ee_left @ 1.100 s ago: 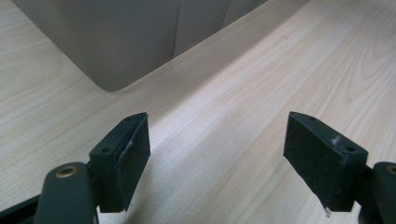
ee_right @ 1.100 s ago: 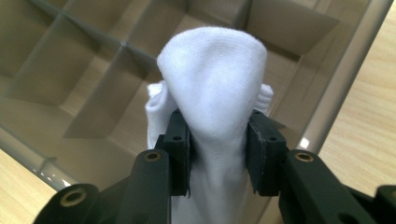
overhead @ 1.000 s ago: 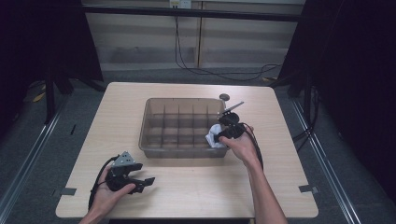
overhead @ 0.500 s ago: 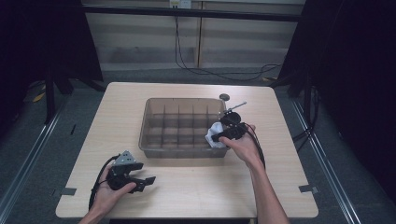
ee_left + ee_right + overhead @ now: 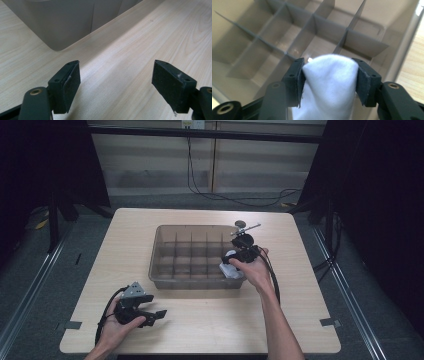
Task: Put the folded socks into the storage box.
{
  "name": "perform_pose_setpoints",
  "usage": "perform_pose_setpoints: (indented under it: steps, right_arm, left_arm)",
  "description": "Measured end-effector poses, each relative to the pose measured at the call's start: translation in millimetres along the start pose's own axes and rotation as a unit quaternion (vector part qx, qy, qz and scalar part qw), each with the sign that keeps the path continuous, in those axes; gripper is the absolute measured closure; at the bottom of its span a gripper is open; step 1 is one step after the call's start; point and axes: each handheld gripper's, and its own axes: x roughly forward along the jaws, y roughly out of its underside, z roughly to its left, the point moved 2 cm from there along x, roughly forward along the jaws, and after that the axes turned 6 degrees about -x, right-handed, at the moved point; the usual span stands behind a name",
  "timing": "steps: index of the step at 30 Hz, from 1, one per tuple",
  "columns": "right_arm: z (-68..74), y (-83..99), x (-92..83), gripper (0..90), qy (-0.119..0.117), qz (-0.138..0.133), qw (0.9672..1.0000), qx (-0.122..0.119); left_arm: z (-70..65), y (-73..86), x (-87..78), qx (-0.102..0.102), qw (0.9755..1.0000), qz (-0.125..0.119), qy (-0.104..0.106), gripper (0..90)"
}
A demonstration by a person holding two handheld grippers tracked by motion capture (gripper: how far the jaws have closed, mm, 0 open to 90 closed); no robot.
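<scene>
my right gripper [image 5: 328, 80] clamped on a soft white cloth [image 5: 329, 85] over the divided grey plastic bin [image 5: 165, 245] at its 4 o'clock corner, left gripper [image 5: 116, 85] jaws wide apart, low over the pale woodgrain table [image 5: 210, 320], at the bin's 7 o'clock

The left hand [image 5: 120, 320] rests low near the table's front left, wrapped around the left gripper [image 5: 152, 313], whose jaws point right and stand wide apart with nothing between them. The right forearm reaches forward from the bottom edge, and the right hand [image 5: 255, 270] holds the right gripper [image 5: 231, 265] with its jaws pointing left. Those jaws are pressed in on both sides of a white cloth [image 5: 329, 85].
</scene>
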Motion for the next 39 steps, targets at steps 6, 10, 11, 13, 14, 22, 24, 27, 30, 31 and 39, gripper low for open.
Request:
perform_pose_setpoints:
  steps: [6,10,11,13,14,22,24,27,30,31,39]
  right_arm:
    - [5.4,2.6,-2.1,65.1,0.001,0.036,0.9991,-0.022]
    - [6.5,5.7,-2.6,68.2,0.0,0.056,0.9982,-0.022]
    - [6.5,6.4,-2.8,68.7,-0.001,0.057,0.9981,-0.022]
    - [7.2,8.4,-2.9,69.4,-0.001,0.061,0.9979,-0.022]
    - [6.8,9.9,-2.8,69.8,-0.001,0.063,0.9978,-0.02]
    - [0.6,20.0,3.3,71.4,-0.002,0.084,0.9964,-0.012]
    - [1.7,18.7,3.7,71.8,0.002,0.091,0.9956,-0.018]
    - [3.5,15.9,6.3,72.3,0.013,0.113,0.9932,-0.025]
    - [2.8,15.6,7.3,72.8,0.01,0.118,0.9927,-0.021]
    - [2.5,16.0,7.6,73.4,0.01,0.118,0.9927,-0.02]
    - [8.0,17.0,9.0,72.5,0.031,0.123,0.9913,-0.037]
  left_arm:
    - [-1.4,0.1,-0.5,0.001,1.0,-0.001,-0.001,22.7]
    - [-1.1,0.0,-0.2,0.0,1.0,0.001,-0.001,22.7]
    - [-1.0,0.0,-0.4,0.001,1.0,0.0,-0.001,22.7]
    - [-0.9,0.0,-0.8,0.001,1.0,0.0,-0.001,22.7]
    - [-0.6,-0.1,-0.8,0.001,1.0,0.0,-0.001,22.7]
    - [-0.8,-0.5,0.2,0.001,1.0,0.001,-0.002,22.7]
    - [-0.9,-0.6,0.4,0.001,1.0,0.001,-0.002,22.8]
    - [-1.6,-1.0,-0.3,0.002,1.0,-0.001,-0.001,22.8]
    - [-1.3,-0.8,-0.9,0.002,1.0,0.0,-0.001,22.7]
    - [-1.3,-0.8,-1.0,0.001,1.0,-0.001,-0.001,22.8]
    - [-1.6,-0.8,-0.6,0.002,1.0,-0.001,-0.001,22.8]
